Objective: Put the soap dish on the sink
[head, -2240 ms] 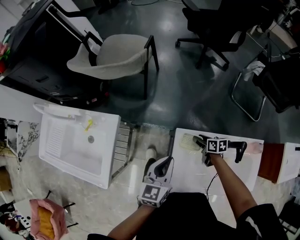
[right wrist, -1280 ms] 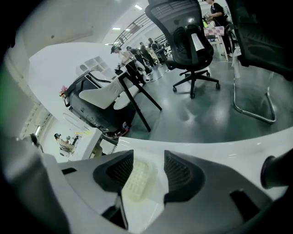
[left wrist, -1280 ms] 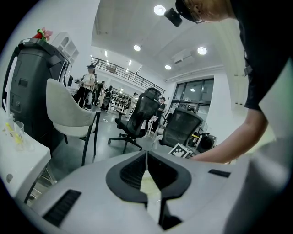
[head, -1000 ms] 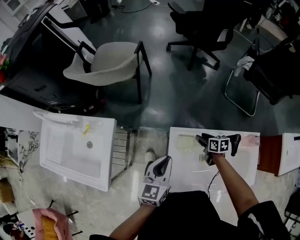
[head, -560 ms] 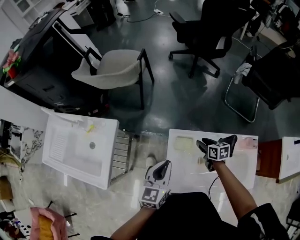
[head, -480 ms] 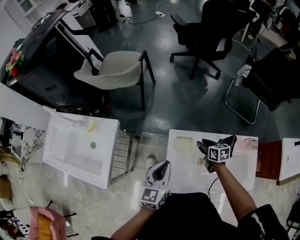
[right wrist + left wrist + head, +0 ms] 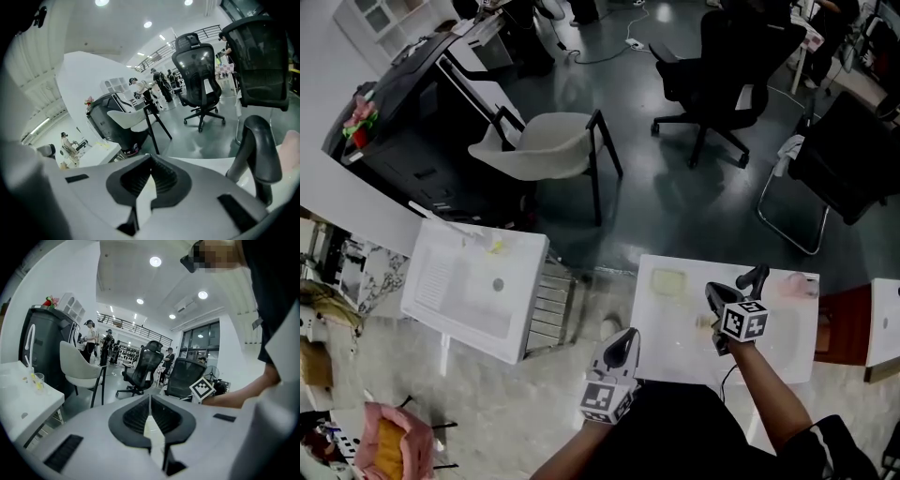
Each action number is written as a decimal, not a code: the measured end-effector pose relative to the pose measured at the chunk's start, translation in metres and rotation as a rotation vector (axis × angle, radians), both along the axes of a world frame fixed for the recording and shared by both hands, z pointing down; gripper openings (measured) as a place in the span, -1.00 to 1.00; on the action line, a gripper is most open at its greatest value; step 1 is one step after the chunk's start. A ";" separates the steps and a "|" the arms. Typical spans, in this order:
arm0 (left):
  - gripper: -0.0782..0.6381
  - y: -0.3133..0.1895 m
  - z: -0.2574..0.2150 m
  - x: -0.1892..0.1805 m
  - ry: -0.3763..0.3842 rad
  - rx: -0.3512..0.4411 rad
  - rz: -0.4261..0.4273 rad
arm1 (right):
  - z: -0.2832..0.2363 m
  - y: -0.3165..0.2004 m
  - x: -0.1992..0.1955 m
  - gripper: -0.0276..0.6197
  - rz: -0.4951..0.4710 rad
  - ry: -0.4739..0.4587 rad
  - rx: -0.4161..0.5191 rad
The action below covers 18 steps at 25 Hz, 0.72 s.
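Tools sit nearest. The left tool (image 7: pixel 623 339) hangs off the near-left corner of the white desk (image 7: pixel 769 352), and its own view shows the jaws pressed together on nothing. The right tool (image 7: pixel 712 293) hovers over the middle of the desk. Its jaws are also pressed together, with nothing visibly pinched between them.

Just beyond the right tool stands a black curved tap (image 7: pixel 753 277), with a pink object (image 7: pixel 797 284) beside it. The soap dish (image 7: pixel 668 281), a pale flat rectangle, lies near the far-left corner of the desk. It is apart from both tools and not held by either.

Further left, across a metal rack (image 7: pixel 548 300) and bare floor (image 7: pixel 675 206), is the white sink (image 7: pixel 469 314), well apart from the dish. A grey chair (image 7: pixel 548 145) and a black office chair (image 7: pixel 722 56) stand beyond.

Judging from this, the pickup has not been made. The main risks:
- **Sliding on the grasp:** the dish looks low and smooth, so jaws closing on its rim could skid and push it toward the desk edge instead of lifting it.
- **Dropping on the carry:** a shallow pinch could let it tip out, and the route to the sink passes over the rack and hard floor.
- **Hitting the tap:** it stands close enough to the right tool that a hasty swing could strike it.
- **Unsteady placement:** setting the dish on the sink's narrow rim rather than a flat part could leave it rocking.
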<state>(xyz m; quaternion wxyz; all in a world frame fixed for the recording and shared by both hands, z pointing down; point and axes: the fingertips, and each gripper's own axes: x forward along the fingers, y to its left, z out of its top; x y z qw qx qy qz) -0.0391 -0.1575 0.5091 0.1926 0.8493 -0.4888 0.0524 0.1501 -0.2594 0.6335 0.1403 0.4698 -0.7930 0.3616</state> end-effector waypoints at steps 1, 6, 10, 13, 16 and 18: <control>-0.73 0.004 0.000 0.001 -0.006 0.001 -0.010 | -0.004 0.006 0.002 -0.91 -0.002 -0.002 0.017; -0.73 0.022 -0.003 0.008 -0.018 0.013 -0.055 | -0.019 0.043 0.015 -0.91 0.004 0.043 0.101; -0.73 0.034 -0.003 0.010 -0.015 0.006 -0.056 | -0.033 0.071 0.016 -0.91 -0.013 0.072 0.149; -0.73 0.041 -0.004 0.017 -0.001 -0.001 -0.014 | -0.045 0.091 0.020 -0.91 -0.001 0.074 0.171; -0.73 0.048 -0.006 0.027 0.014 0.005 0.024 | -0.055 0.112 0.022 -0.91 0.008 0.086 0.198; -0.73 0.055 -0.006 0.033 0.018 0.015 0.050 | -0.060 0.129 0.020 -0.91 0.012 0.103 0.216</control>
